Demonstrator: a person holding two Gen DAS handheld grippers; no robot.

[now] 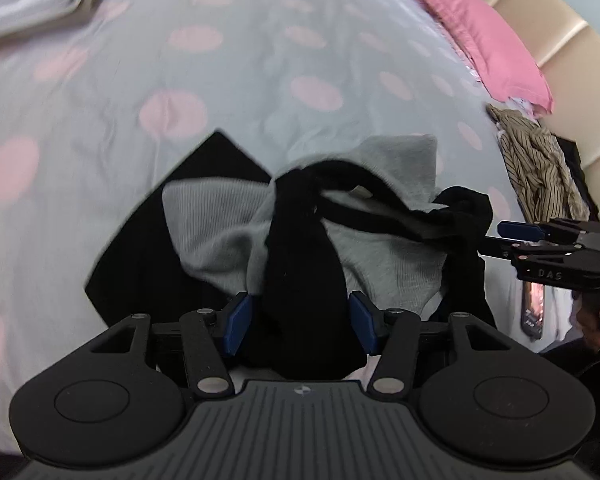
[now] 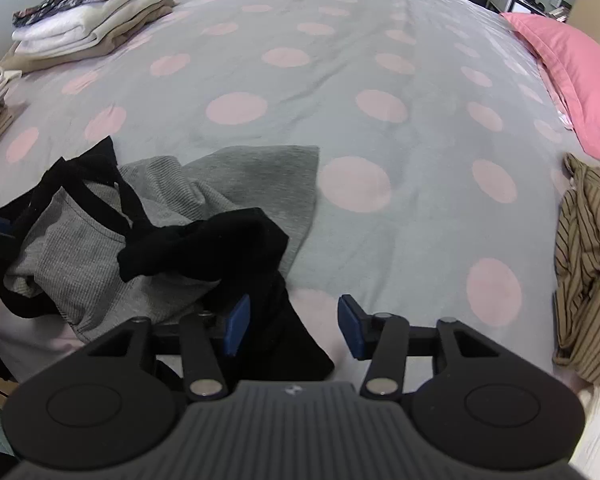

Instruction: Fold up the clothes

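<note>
Left gripper (image 1: 300,326) is seen with black fabric bunched between its blue pads, the jaws spread around it; whether a firm grip is had cannot be told. Right gripper (image 2: 292,326) is held wide open, with black cloth lying against its left pad only. The grey and black garment (image 2: 100,248) is crumpled on the dotted bedspread (image 2: 380,60), its shape obscured by twisted black straps and folds.
</note>
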